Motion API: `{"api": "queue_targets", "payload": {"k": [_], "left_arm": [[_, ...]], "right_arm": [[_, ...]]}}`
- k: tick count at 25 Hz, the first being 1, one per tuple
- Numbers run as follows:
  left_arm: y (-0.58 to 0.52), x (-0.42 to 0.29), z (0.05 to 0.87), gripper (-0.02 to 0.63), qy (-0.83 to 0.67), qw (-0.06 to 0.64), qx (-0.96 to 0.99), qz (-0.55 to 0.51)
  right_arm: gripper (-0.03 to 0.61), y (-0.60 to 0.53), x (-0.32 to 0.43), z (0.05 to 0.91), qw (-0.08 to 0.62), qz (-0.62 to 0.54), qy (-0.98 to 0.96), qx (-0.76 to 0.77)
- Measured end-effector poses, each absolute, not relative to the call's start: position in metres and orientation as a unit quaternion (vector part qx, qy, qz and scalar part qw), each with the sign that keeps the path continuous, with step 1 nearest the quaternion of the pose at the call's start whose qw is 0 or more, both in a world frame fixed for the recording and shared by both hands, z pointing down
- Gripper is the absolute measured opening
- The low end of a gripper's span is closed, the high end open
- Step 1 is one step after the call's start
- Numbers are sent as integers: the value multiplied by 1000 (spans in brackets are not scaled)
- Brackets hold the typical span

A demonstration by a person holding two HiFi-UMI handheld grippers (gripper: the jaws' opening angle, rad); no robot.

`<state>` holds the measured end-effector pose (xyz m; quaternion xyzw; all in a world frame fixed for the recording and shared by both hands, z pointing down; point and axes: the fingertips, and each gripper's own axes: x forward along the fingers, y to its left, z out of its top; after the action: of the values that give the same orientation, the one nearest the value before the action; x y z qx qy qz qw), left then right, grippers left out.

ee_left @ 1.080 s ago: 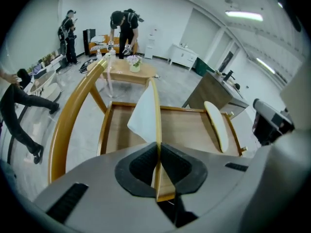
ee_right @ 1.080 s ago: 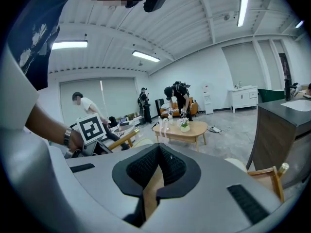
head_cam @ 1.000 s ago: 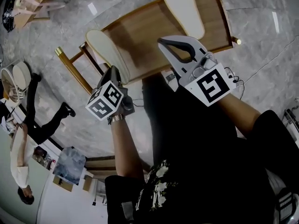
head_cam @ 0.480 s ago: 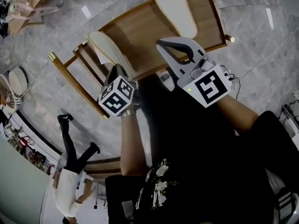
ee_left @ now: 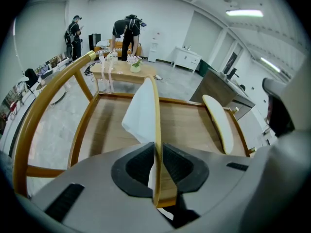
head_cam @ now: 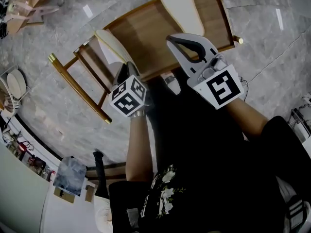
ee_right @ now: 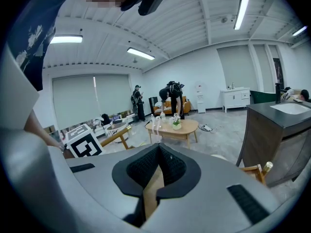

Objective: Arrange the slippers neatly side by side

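A low wooden rack (head_cam: 146,30) with gold-tipped rails stands on the floor. One cream slipper (head_cam: 112,45) stands on its edge at the rack's left side. My left gripper (head_cam: 124,73) is shut on its heel end. In the left gripper view the thin tan sole (ee_left: 155,130) runs straight up between the black pads, and the jaws have just been opening a little around it. The second slipper (head_cam: 181,8) lies flat at the rack's far right (ee_left: 218,120). My right gripper (head_cam: 171,39) hovers over the rack's near edge, shut and empty, with its tips (ee_right: 156,149) touching.
Grey marble floor (head_cam: 272,28) surrounds the rack. A light coffee table (ee_left: 124,72) with two people beside it stands beyond the rack. A dark counter (ee_right: 286,135) is at the right. Round chairs (head_cam: 14,84) sit far left.
My left gripper has moved right and lower with the slipper, bringing it further over the rack. The right gripper has stayed put. A bystander at the lower left has walked on.
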<state>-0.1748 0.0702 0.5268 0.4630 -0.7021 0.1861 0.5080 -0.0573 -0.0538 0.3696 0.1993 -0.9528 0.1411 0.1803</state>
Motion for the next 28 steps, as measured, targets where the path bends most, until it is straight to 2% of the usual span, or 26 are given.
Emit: {"api": "queue_targets", "payload": {"k": [9,28], "left_arm": [[57,-155,521,103,-684,501,500,179],[52,-143,498,95,-673,477,537,177]], "right_arm": [[-2,-47,-57,369,178,145,-954,192],[-2,-51,-50,357,169,133,-953,213]]}}
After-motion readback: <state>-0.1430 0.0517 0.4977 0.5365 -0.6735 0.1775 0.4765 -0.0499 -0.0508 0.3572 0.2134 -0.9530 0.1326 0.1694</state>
